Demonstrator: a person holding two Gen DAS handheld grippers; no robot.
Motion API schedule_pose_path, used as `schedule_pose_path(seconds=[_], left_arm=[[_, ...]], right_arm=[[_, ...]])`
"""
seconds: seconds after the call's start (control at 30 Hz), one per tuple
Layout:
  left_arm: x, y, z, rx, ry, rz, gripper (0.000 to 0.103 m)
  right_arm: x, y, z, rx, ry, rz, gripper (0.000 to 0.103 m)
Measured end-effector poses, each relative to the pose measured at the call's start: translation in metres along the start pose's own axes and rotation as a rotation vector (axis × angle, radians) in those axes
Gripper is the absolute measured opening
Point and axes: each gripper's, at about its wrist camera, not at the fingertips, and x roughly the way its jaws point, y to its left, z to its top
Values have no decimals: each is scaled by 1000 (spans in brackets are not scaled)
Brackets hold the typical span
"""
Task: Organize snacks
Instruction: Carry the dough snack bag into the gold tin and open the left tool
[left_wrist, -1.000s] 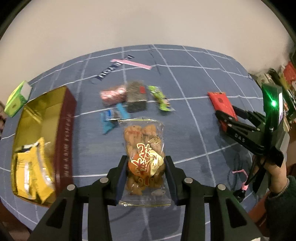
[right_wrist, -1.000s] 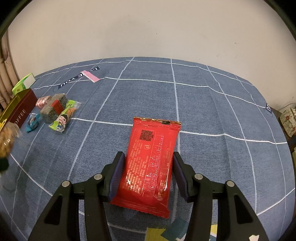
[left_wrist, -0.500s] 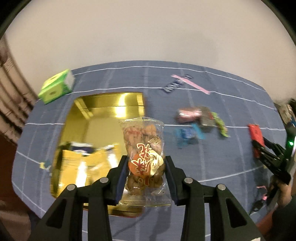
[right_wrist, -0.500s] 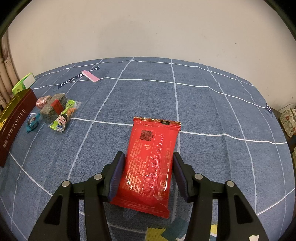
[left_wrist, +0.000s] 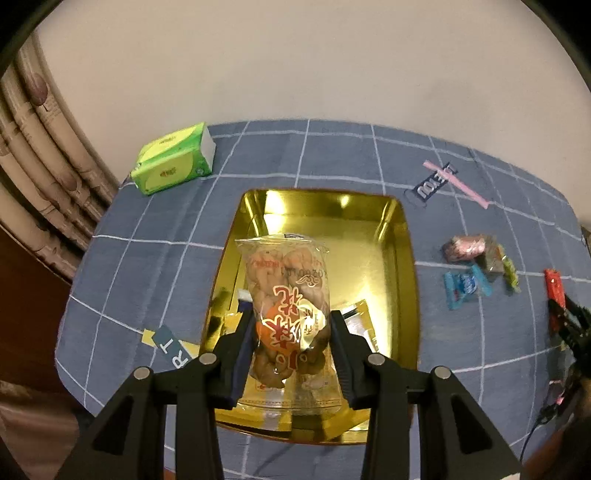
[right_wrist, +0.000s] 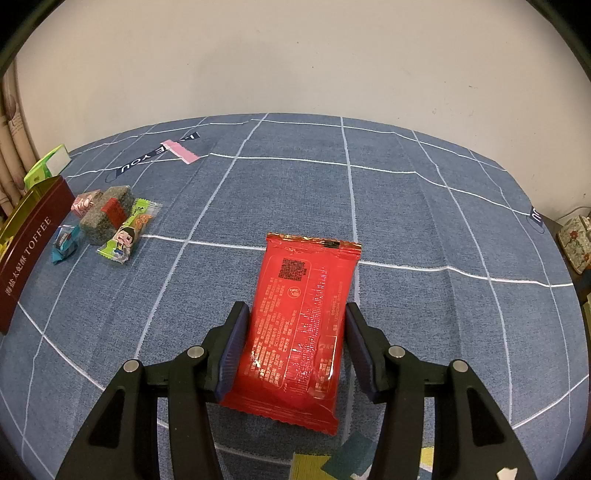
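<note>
— Looking at the left wrist view first: what does the left gripper (left_wrist: 291, 341) have?

— Its jaws are clamped on a clear plastic bag of brown fried snacks with red lettering (left_wrist: 287, 310), held above the shiny gold rectangular tin (left_wrist: 406, 258) at frame centre. Yellow packets lie on the tin's floor, mostly hidden behind the bag.

— And around the tin?

— A green tissue pack (left_wrist: 173, 162) sits at upper left on the blue grid-patterned tablecloth (left_wrist: 147, 266). A cluster of small wrapped candies (left_wrist: 476, 266) lies at right.

— The right gripper (right_wrist: 291, 343)?

— In its own view, low and central, it straddles a flat red foil snack packet (right_wrist: 301, 325) lying on the cloth. The left pad touches the packet's edge; the right pad stands just beside it, so I cannot tell whether it grips.
</note>
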Motion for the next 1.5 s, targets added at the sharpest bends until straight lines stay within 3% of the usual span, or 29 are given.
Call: schedule_pose_path(seconds=[0.23, 0.6, 0.97, 1.03, 1.2, 1.5], left_arm=[[26, 7, -13, 45, 69, 48, 40], [45, 18, -25, 81, 106, 104, 40], [44, 21, -31, 74, 83, 98, 42], [41, 23, -32, 66, 75, 81, 51], [26, 25, -32, 41, 33, 49, 58], [1, 30, -38, 13, -33, 16, 58]], right_arm=[[0, 0, 0, 0, 0, 0, 49], [0, 0, -1, -1, 0, 0, 49], [1, 0, -2, 0, -1, 0, 49], [2, 1, -2, 6, 0, -4, 49], [2, 0, -2, 13, 7, -17, 49], [3, 3, 5, 48, 39, -57, 44]])
